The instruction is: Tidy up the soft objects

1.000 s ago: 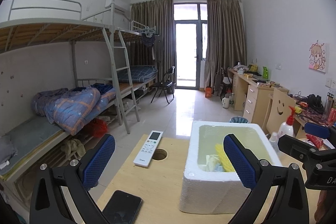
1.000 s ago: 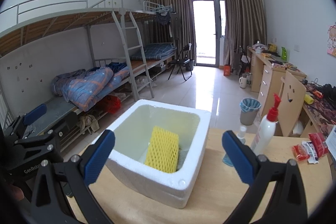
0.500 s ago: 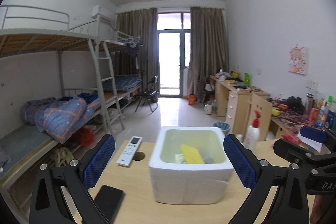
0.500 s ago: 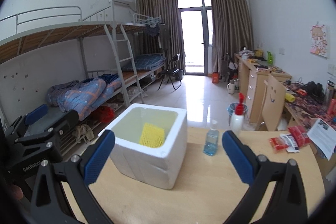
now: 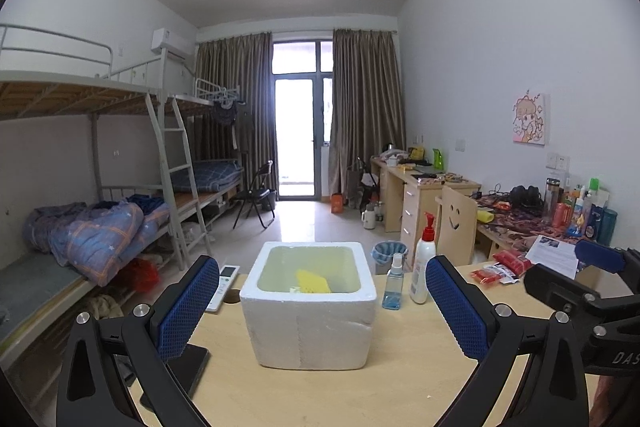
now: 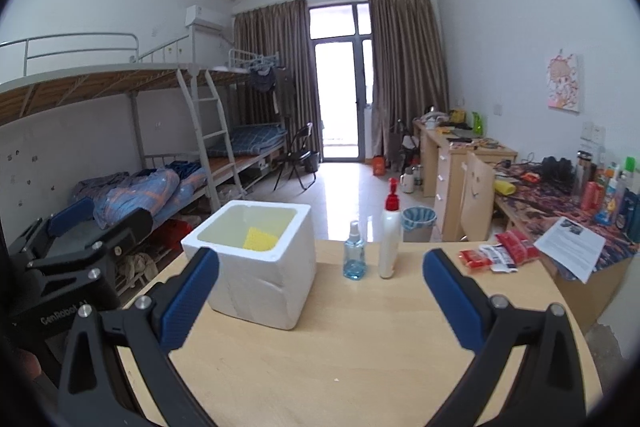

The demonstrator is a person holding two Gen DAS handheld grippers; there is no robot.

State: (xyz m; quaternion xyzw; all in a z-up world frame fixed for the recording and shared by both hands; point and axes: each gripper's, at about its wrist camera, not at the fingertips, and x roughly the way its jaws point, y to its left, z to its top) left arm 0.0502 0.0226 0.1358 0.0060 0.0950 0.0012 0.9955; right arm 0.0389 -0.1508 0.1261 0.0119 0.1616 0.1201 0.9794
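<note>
A white foam box [image 5: 312, 323] stands on the wooden table [image 5: 400, 379], also in the right wrist view [image 6: 256, 271]. A yellow mesh foam piece [image 5: 312, 281] lies inside it, seen too from the right [image 6: 260, 239]. My left gripper [image 5: 320, 307] is open and empty, held back from the box, which sits between its fingers in view. My right gripper [image 6: 320, 299] is open and empty, to the right of the box. Each gripper shows at the edge of the other's view.
A small blue spray bottle [image 6: 354, 257] and a white pump bottle [image 6: 390, 235] stand right of the box. Red packets [image 6: 496, 253] lie at the table's right. A remote [image 5: 222, 285] and a dark phone [image 5: 188, 367] lie left of the box.
Both grippers have pulled back and up from the box, which now looks smaller and farther. Both stay open and empty.
</note>
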